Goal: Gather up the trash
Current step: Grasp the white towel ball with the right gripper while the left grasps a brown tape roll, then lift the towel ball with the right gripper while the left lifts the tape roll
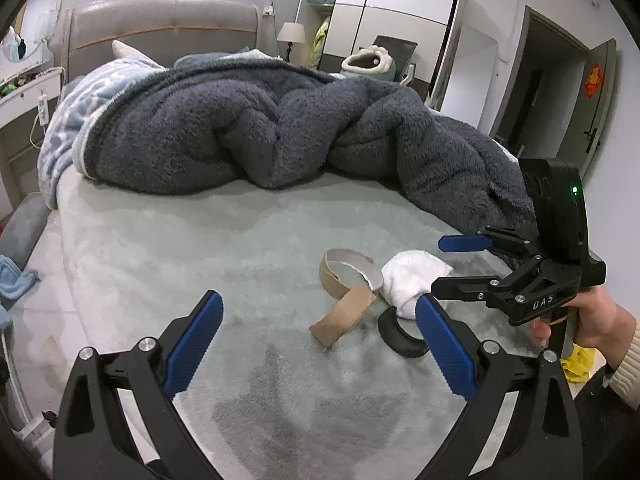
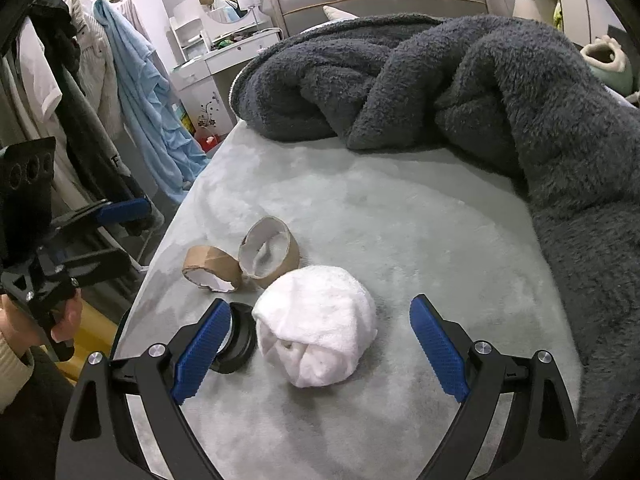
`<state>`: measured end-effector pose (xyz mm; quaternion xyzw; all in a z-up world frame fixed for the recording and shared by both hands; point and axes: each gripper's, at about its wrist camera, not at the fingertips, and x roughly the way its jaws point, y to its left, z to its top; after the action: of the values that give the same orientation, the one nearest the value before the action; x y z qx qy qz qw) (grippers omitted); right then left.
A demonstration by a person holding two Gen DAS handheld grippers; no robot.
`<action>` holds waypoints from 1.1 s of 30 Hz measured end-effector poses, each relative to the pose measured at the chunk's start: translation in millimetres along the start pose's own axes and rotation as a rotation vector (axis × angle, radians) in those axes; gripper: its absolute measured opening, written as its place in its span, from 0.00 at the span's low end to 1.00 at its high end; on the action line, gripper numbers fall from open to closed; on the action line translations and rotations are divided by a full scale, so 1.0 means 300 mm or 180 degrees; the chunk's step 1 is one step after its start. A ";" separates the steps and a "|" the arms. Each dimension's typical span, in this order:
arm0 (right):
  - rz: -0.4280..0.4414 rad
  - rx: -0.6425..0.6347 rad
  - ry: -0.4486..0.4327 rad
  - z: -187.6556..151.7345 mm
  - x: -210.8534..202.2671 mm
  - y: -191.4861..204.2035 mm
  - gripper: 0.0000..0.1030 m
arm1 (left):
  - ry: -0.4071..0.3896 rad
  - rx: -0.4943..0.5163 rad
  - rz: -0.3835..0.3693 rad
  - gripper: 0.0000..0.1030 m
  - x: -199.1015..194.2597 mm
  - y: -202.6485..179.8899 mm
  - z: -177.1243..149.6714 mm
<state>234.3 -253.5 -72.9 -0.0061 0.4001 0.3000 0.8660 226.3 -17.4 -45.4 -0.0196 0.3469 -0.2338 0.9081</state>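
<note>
A crumpled white tissue wad lies on the grey bed sheet, between the open jaws of my right gripper, which is empty. Beside it are two brown cardboard tape cores and a black ring. In the left wrist view the cores, tissue wad and black ring lie ahead to the right. My left gripper is open and empty, short of them. The right gripper shows there, over the tissue.
A dark fluffy blanket is heaped across the far half and right side of the bed. The headboard is behind. Clothes hang left of the bed, by a dressing table. A wardrobe and door are at right.
</note>
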 end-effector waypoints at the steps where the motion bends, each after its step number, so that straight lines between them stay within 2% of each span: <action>1: -0.0003 0.0007 0.0004 0.001 0.007 -0.002 0.89 | 0.0030 -0.0004 -0.0016 0.95 0.011 0.004 -0.004; 8: 0.0001 0.0108 0.0088 0.003 0.063 -0.042 0.86 | 0.0134 0.0049 -0.0131 0.92 0.066 -0.015 -0.011; 10: 0.0009 0.0143 0.0112 0.004 0.074 -0.055 0.83 | 0.0177 0.0031 -0.0158 0.86 0.090 -0.016 -0.014; 19: 0.0253 0.0283 0.0194 -0.004 0.090 -0.060 0.70 | 0.0326 0.0086 -0.0231 0.74 0.173 -0.030 -0.027; 22: 0.0322 0.0278 0.0241 -0.006 0.105 -0.049 0.60 | 0.0353 0.0099 -0.0240 0.68 0.191 -0.029 -0.028; 24: 0.0372 0.0275 0.0271 -0.005 0.108 -0.047 0.50 | 0.0370 0.0106 -0.0250 0.65 0.201 -0.028 -0.029; 26: 0.0416 0.0251 0.0291 0.001 0.106 -0.038 0.45 | 0.0382 0.0107 -0.0270 0.62 0.208 -0.029 -0.028; 33: 0.0347 0.0245 0.0209 0.026 0.063 -0.047 0.39 | 0.0432 0.0055 -0.0290 0.46 0.227 -0.033 -0.025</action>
<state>256.6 -253.5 -83.9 0.0392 0.4394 0.3307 0.8343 261.8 -55.2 -91.5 -0.0116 0.4044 -0.2786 0.8710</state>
